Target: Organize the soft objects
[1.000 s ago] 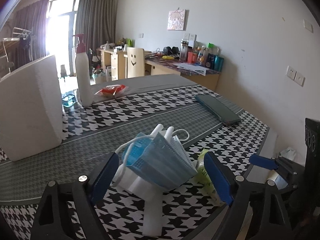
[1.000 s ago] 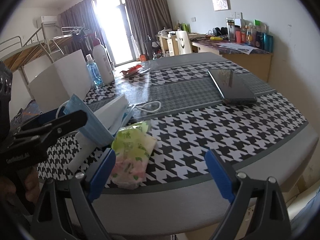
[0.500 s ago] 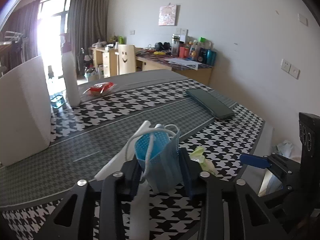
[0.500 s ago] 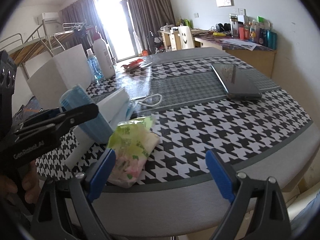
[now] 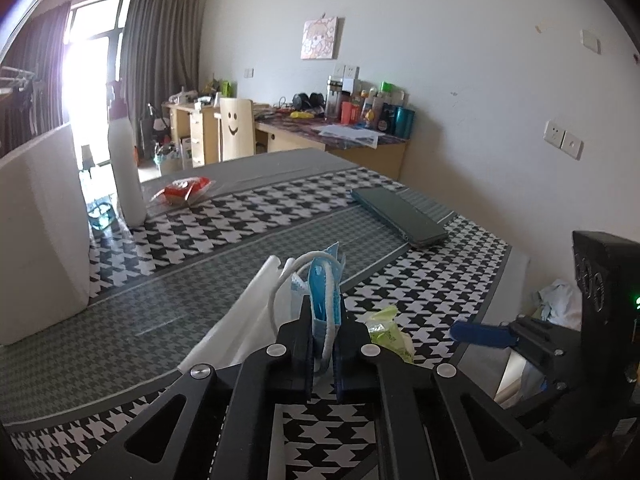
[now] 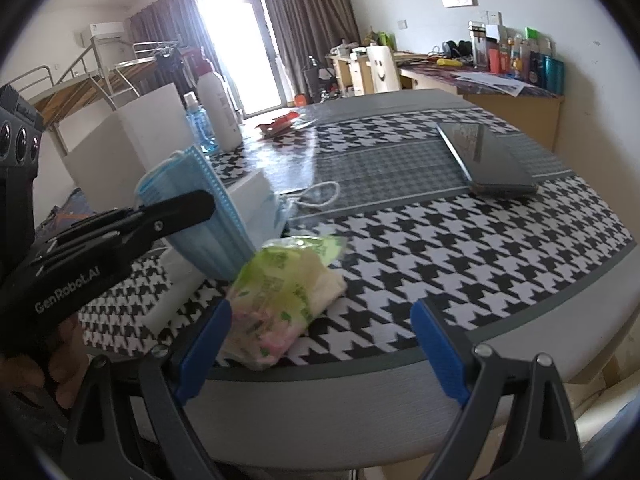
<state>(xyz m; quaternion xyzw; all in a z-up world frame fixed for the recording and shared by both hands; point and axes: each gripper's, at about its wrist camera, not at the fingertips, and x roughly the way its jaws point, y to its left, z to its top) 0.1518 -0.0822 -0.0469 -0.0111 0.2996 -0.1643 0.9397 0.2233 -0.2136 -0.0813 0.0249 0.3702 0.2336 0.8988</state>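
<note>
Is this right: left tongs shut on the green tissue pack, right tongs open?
Not quite. The left tongs are shut on the blue face masks, not the green tissue pack, as the left wrist view shows. The right tongs are open.

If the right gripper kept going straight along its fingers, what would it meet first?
Probably the tabletop: the open right gripper points down at bare checked cloth. The green tissue pack lies by its left finger and might be brushed; depth is unclear.
</note>
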